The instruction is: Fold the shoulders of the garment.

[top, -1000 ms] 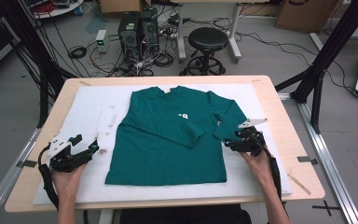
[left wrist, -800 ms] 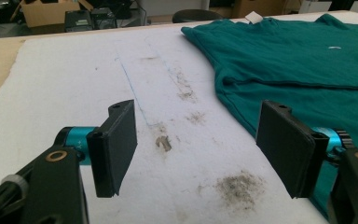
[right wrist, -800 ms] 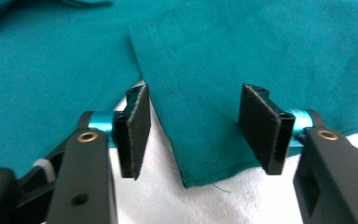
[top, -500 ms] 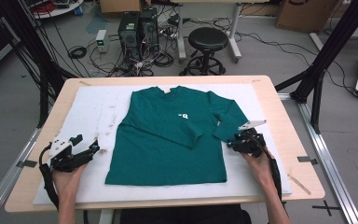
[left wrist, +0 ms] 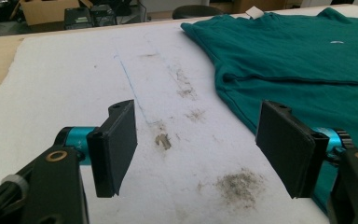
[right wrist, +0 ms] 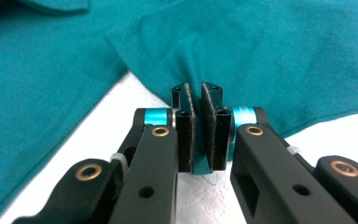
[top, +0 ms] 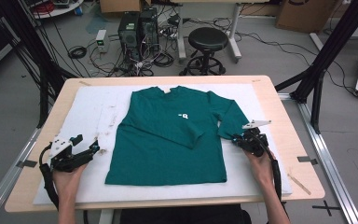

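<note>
The shirt (top: 170, 133) is light, limp cloth, so we pinch it at a hem. Our right tongs (right wrist: 197, 105) have just been closing and now nip the sleeve (right wrist: 270, 60) edge, held low. Our left tongs (left wrist: 205, 140) gape wide, shirt just right of them.
</note>
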A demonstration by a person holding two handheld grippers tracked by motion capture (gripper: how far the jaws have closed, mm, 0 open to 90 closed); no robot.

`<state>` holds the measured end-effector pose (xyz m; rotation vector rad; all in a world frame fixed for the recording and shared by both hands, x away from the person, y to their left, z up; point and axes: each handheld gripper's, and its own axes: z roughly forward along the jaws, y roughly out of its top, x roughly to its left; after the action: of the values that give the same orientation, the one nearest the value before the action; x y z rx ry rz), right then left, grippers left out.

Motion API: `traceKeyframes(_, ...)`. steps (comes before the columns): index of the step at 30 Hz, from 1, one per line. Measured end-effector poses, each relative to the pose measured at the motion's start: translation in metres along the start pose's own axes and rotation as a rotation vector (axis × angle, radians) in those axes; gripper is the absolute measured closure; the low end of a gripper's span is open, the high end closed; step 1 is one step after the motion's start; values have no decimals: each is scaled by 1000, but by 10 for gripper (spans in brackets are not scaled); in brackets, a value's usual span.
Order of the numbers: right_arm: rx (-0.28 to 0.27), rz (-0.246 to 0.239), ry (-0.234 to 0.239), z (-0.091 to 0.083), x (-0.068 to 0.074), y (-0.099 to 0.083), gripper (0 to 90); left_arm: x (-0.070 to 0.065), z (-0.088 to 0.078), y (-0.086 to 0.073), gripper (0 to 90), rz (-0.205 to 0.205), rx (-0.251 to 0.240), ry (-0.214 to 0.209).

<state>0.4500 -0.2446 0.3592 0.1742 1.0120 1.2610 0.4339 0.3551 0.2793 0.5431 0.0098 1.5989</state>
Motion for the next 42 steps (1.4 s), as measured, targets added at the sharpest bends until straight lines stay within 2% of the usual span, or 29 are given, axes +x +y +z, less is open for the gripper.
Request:
traceKeyframes(6, -91, 39, 22, -20, 2, 6, 857, 0, 0, 0, 292, -4, 5, -1)
traceKeyframes(8, -106, 39, 31, -23, 3, 8, 856, 0, 0, 0, 292, -4, 4, -1)
traceKeyframes(11, -157, 34, 71, -34, 15, 21, 856, 0, 0, 0, 295, 2, -1, 5)
traceKeyframes(12, -157, 34, 71, -34, 15, 21, 856, 0, 0, 0, 295, 2, -1, 5)
traceKeyframes(14, -169, 25, 110, -34, 27, 34, 855, 0, 0, 0, 295, -3, -2, 2)
traceKeyframes(15, -169, 25, 110, -34, 27, 34, 855, 0, 0, 0, 295, -3, -2, 2)
traceKeyframes(16, -172, 16, 139, -31, 37, 44, 855, 0, 0, 0, 295, -4, -4, 1)
traceKeyframes(17, -174, 10, 148, -30, 40, 47, 855, 0, 0, 0, 295, -4, -3, 1)
traceKeyframes(19, -176, -4, 160, -26, 51, 55, 854, 0, 0, 0, 295, -6, -2, 1)
traceKeyframes(20, -176, -4, 160, -26, 51, 55, 854, 1, 0, 0, 295, -9, -3, 1)
traceKeyframes(21, -171, -27, 169, -20, 62, 63, 853, 1, 0, 0, 295, -10, -2, -1)
traceKeyframes(24, -164, -47, 187, -12, 75, 72, 853, 1, 0, 0, 295, -15, -4, -2)
traceKeyframes(28, -157, -82, 223, -2, 92, 83, 852, 1, 0, 0, 295, -10, -3, -2)
traceKeyframes(29, -157, -82, 223, -2, 92, 83, 852, 1, 0, 0, 295, -10, -3, -2)
traceKeyframes(30, -152, -95, 237, 1, 100, 87, 852, 1, 0, 0, 295, -10, -3, -2)
traceKeyframes(31, -152, -95, 237, 1, 100, 87, 852, 1, 0, 0, 295, -10, -3, -2)
traceKeyframes(32, -148, -104, 256, 6, 109, 91, 852, 1, -1, 0, 295, -14, -6, -3)
traceKeyframes(34, -145, -117, 263, 9, 116, 96, 852, 1, -1, 0, 295, -15, -6, -3)
traceKeyframes(42, -150, -142, 319, 22, 142, 110, 850, 2, -1, 0, 295, -17, -7, -5)
